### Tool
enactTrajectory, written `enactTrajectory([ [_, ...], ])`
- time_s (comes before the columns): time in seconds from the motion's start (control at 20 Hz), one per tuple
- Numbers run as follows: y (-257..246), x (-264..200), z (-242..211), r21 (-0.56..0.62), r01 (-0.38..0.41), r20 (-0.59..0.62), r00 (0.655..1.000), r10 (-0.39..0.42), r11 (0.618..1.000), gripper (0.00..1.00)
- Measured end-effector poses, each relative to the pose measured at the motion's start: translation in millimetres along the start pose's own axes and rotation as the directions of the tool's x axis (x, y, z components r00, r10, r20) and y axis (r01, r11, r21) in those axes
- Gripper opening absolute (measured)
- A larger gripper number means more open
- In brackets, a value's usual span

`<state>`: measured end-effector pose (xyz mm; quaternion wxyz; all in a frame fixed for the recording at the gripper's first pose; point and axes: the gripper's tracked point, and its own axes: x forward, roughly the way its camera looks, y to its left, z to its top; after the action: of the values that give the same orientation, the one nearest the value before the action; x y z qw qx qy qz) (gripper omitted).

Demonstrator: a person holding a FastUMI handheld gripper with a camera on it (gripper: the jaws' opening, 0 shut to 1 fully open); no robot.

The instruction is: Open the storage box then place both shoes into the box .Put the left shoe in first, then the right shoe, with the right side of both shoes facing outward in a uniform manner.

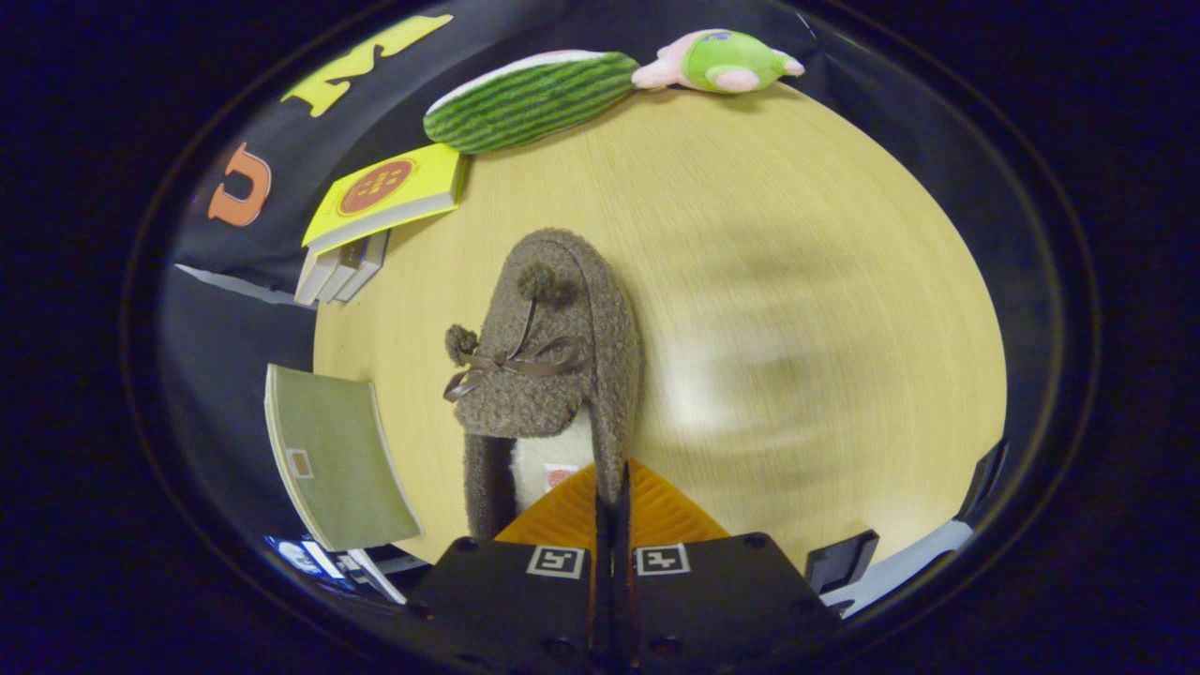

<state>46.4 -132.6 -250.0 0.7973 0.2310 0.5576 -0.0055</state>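
The gripper [611,487] sits nearest, its two fingers brought almost together with only a thin slit between them. That slit lines up with the right collar wall of the slipper [553,375], which appears to be pinched between the tips; the contact point itself is hidden by the fingers, so this grip is a judgement.

The slipper is a fuzzy brown one with a ribbon bow and two pompoms on its upper. Its toe points away from the fingers and its heel opening, with a pale lining, lies just ahead of them. Whether its sole rests on the table [750,234] or hangs just above it cannot be told. Which shoe of the pair this is cannot be told either.

Progress: one shoe appears to be in hand. From this view, no shoe is seen boxed, and the state of the box lid cannot be judged. Remaining, as far as can be judged: carry this shoe to the box, set it with its right side outward, then fetch and place the second shoe likewise.

Surroundings: a green notebook [333,459] overhangs the table edge left of the slipper. Further out lies a yellow book [389,192] on a stack of books [339,272]. Beyond those rest a watermelon plush [530,98] and a green plush [722,61] at the far table edge.
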Motion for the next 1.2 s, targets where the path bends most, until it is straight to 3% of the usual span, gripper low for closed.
enactTrajectory([
  [0.45, 106.1, -49.6, -6.9, -0.036, -0.108, 0.106, 0.988, 0.112, 0.993, 0.07],
  [1.2, 257.6, -108.6, -41.8, -0.228, -0.137, 0.172, 0.969, 0.179, 0.964, 0.07],
])
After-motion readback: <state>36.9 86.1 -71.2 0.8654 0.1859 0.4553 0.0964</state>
